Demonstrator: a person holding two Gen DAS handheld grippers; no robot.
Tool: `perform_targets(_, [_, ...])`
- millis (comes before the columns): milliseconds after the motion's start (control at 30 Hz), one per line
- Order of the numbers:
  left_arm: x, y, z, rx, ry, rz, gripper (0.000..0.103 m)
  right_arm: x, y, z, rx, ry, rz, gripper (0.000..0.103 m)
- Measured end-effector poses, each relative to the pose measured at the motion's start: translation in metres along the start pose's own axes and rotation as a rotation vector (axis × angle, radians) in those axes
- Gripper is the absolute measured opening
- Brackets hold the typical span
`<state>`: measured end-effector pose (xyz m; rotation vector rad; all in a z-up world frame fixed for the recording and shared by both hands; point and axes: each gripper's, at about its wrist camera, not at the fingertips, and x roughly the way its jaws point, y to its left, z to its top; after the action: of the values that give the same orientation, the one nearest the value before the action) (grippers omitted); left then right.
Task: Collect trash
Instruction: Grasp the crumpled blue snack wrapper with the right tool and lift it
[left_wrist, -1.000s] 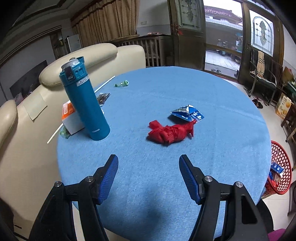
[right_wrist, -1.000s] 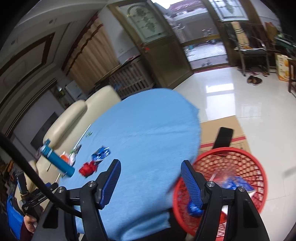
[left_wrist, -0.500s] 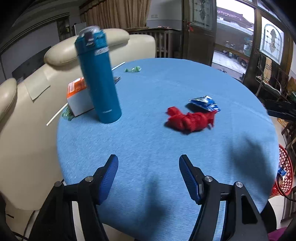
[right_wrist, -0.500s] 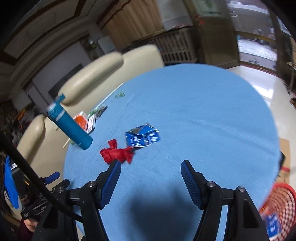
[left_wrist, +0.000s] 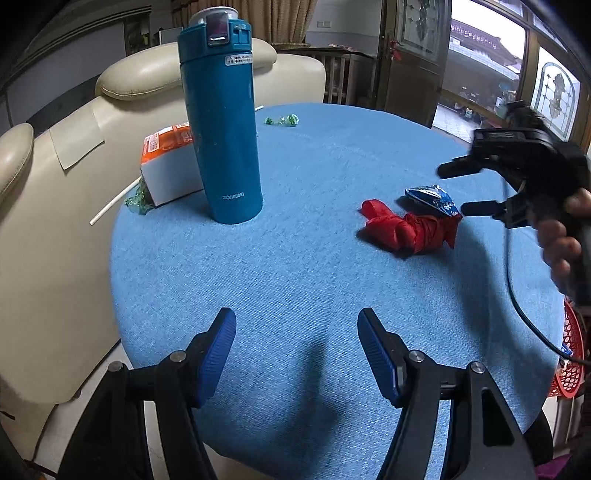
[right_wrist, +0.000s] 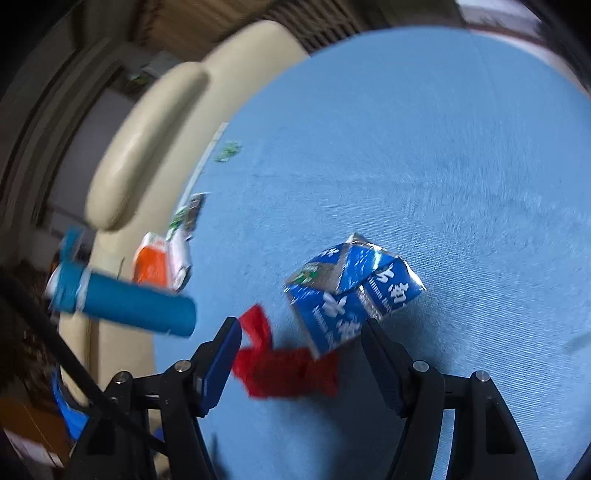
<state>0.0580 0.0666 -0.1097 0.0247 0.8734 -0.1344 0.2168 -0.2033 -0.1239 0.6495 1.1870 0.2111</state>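
A round table (left_wrist: 332, 258) under a blue cloth fills most of what I can see, with a cream leather sofa (left_wrist: 55, 192) pushed against its rim at about nine o'clock. On the floor past the table edge at four o'clock a red mesh basket (left_wrist: 570, 354) peeks out, mostly hidden.

Standing upright on the cloth at about ten o'clock is a tall teal flask (left_wrist: 221, 122). Just behind it, touching or nearly so, lies a white and orange box (left_wrist: 166, 166), with a white straw (left_wrist: 114, 201) and a bit of green wrapper (left_wrist: 138, 199) beside it at the rim. Another small green wrapper (left_wrist: 282, 120) lies further off at twelve o'clock.

Right of the middle, at about two o'clock, a crumpled red wrapper (left_wrist: 406, 227) lies on the cloth, and a blue foil packet (left_wrist: 432, 197) lies against its far end.

The right gripper (right_wrist: 301, 339) hangs over that pair, its jaws spread. The red wrapper shows between the pads and the blue packet just ahead of the right-hand pad; neither is pinched. The picture there is blurred. A person's hand (left_wrist: 561, 236) holds its handle, cable trailing down.

The left gripper (left_wrist: 297, 339) hangs over bare cloth at the near edge, at six o'clock, jaws spread, nothing between them.
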Motion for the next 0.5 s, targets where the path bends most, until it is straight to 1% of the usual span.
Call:
perform_targets(100, [-0.004,0.003,-0.002,-0.004,-0.008,-0.004,0.069,0.013,0.003,0.009,0.041,-0.002,-0.043,0.071])
perform_targets(133, [-0.004,0.004,-0.002,-0.006,-0.008,-0.004,0.069,0.017,0.007,0.013,0.037,-0.004,-0.076,0.071])
perform_targets(167, [-0.004,0.005,-0.004,-0.009,-0.005,-0.006,0.069,0.023,0.012,0.017,0.029,-0.006,-0.133,0.071])
perform_targets(200, [-0.004,0.006,-0.004,-0.012,-0.003,-0.009,0.069,0.028,0.016,0.019,0.026,-0.002,-0.169,0.071])
perform_targets(300, [-0.005,0.007,-0.006,-0.015,0.0,-0.014,0.069,0.043,0.026,0.027,0.015,0.003,-0.239,0.071])
perform_targets(367, [-0.007,0.007,-0.006,-0.011,-0.001,-0.016,0.069,0.056,0.034,0.029,-0.012,0.01,-0.295,0.072])
perform_targets(433, [-0.008,0.007,-0.007,-0.009,-0.004,-0.016,0.069,0.063,0.045,0.029,-0.066,-0.005,-0.361,0.072])
perform_targets(500, [-0.008,0.006,-0.006,-0.01,-0.001,-0.017,0.069,0.069,0.051,0.028,-0.132,-0.008,-0.389,0.072])
